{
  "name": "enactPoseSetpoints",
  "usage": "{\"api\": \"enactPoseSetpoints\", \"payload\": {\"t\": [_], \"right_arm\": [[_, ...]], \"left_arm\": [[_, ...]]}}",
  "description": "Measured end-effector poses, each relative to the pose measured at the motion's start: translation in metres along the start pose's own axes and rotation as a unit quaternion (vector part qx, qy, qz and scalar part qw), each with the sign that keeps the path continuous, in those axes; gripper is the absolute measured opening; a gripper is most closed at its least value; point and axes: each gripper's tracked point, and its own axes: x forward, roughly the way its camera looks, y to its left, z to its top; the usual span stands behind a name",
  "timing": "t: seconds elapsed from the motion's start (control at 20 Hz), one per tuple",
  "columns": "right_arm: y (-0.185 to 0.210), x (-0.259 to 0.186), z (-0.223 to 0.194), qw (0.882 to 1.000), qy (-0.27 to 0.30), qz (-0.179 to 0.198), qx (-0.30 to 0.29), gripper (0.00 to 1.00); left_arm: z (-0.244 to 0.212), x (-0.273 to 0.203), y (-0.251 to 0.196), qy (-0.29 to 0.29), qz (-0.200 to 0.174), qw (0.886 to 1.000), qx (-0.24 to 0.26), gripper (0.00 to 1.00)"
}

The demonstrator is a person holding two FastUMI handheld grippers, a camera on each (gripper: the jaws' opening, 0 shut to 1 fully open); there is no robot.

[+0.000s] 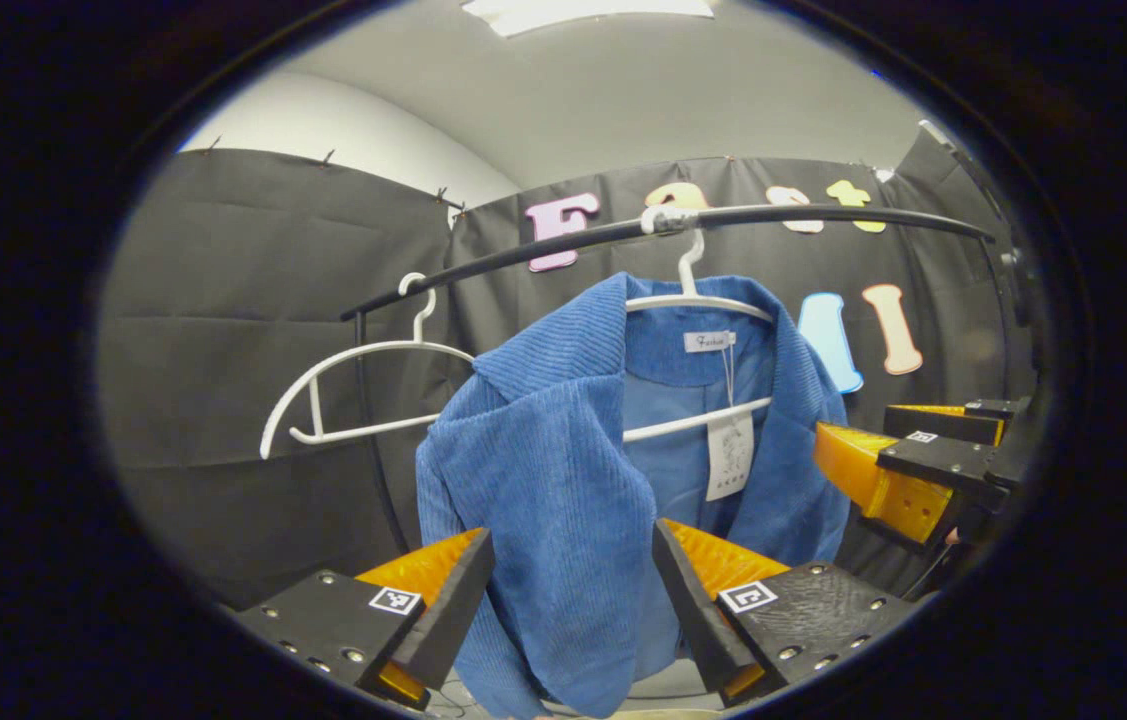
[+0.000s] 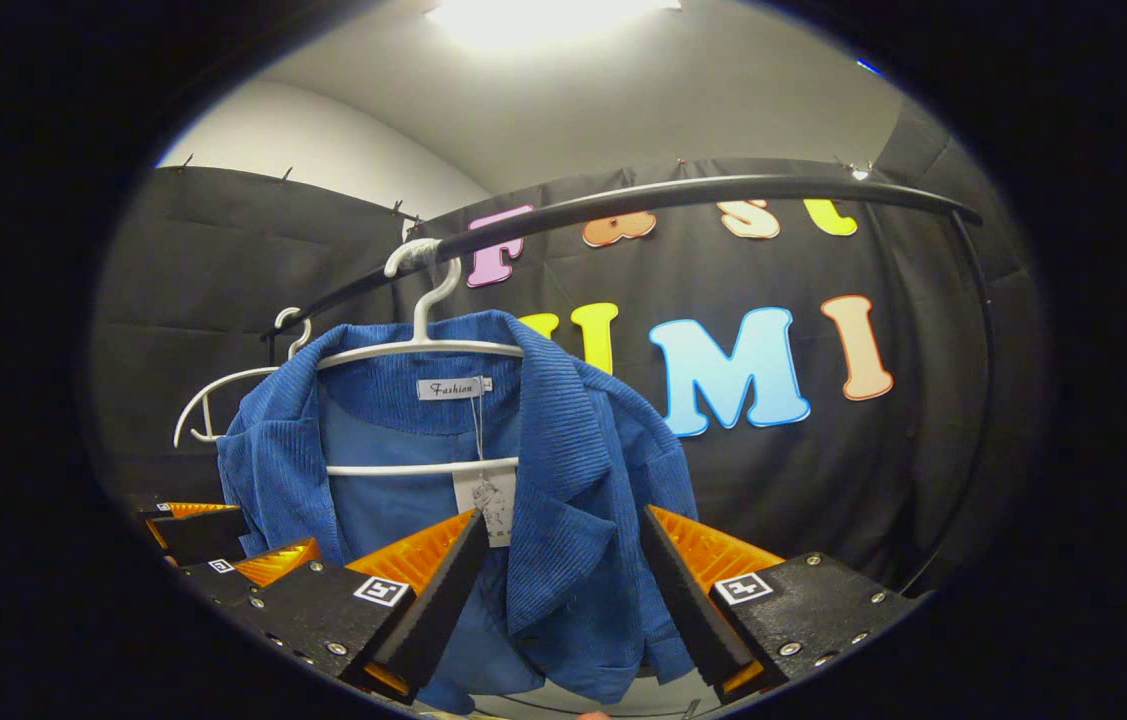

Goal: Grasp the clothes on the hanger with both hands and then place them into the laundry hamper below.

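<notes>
Currently blue corduroy jacket (image 1: 563,470) hangs on white hanger (image 1: 693,300) from rail (image 1: 623,232). Left gripper (image 1: 573,600) and right gripper (image 2: 558,590): fingers wide, straddling front panels, no grip. Fabric likely soft, mod. weight, non-slip; grasp lapel/front panel each side.

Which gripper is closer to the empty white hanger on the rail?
Left. The left gripper straddles the blue corduroy jacket's front panel on the side facing the empty white hanger. The right gripper straddles the jacket's opposite panel, farther from it.
</notes>
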Motion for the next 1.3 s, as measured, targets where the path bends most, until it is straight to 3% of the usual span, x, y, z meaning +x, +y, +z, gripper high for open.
{"api": "enactPoseSetpoints", "payload": {"t": [0.35,0.65,0.7,0.75,0.8,0.85,0.9,0.95,1.0,1.1,1.25,1.3], "right_arm": [[-0.009,0.05,-0.033,0.999,0.031,0.002,-0.015,0.95],[-0.01,0.075,-0.055,0.999,0.048,0.009,0.025,0.95],[-0.009,0.076,-0.057,0.998,0.048,0.009,0.034,0.92],[-0.008,0.076,-0.057,0.998,0.049,0.009,0.042,0.87],[-0.006,0.078,-0.058,0.998,0.051,0.011,0.047,0.76],[-0.005,0.078,-0.058,0.997,0.054,0.011,0.048,0.71],[-0.004,0.078,-0.058,0.997,0.055,0.012,0.046,0.59],[-0.004,0.08,-0.057,0.997,0.056,0.014,0.044,0.51],[-0.007,0.083,-0.055,0.998,0.055,0.009,0.041,0.31],[-0.006,0.082,-0.051,0.998,0.044,0.011,0.034,0.05],[-0.005,0.073,-0.044,1.0,0.024,0.016,0.006,0.02],[-0.005,0.07,-0.038,1.0,0.01,0.013,-0.003,0.02]], "left_arm": [[-0.019,0.025,0.003,0.023,0.035,0.999,-0.016,0.98],[-0.038,0.04,-0.001,0.045,0.051,0.997,-0.035,0.97],[-0.039,0.04,-0.001,0.044,0.053,0.997,-0.04,0.91],[-0.039,0.04,0.001,0.039,0.054,0.997,-0.046,0.97],[-0.039,0.038,0.008,0.034,0.067,0.996,-0.051,0.88],[-0.04,0.037,0.009,0.033,0.068,0.995,-0.059,0.78],[-0.041,0.036,0.008,0.033,0.064,0.995,-0.064,0.69],[-0.036,0.025,0.012,0.032,0.074,0.995,-0.06,0.69],[-0.038,0.037,0.019,0.033,0.078,0.995,-0.057,0.59],[-0.04,0.045,0.022,0.038,0.07,0.995,-0.054,0.39],[-0.037,0.046,0.024,0.03,0.065,0.997,-0.04,0.08],[-0.033,0.041,0.021,0.027,0.058,0.997,-0.035,0.05]]}}
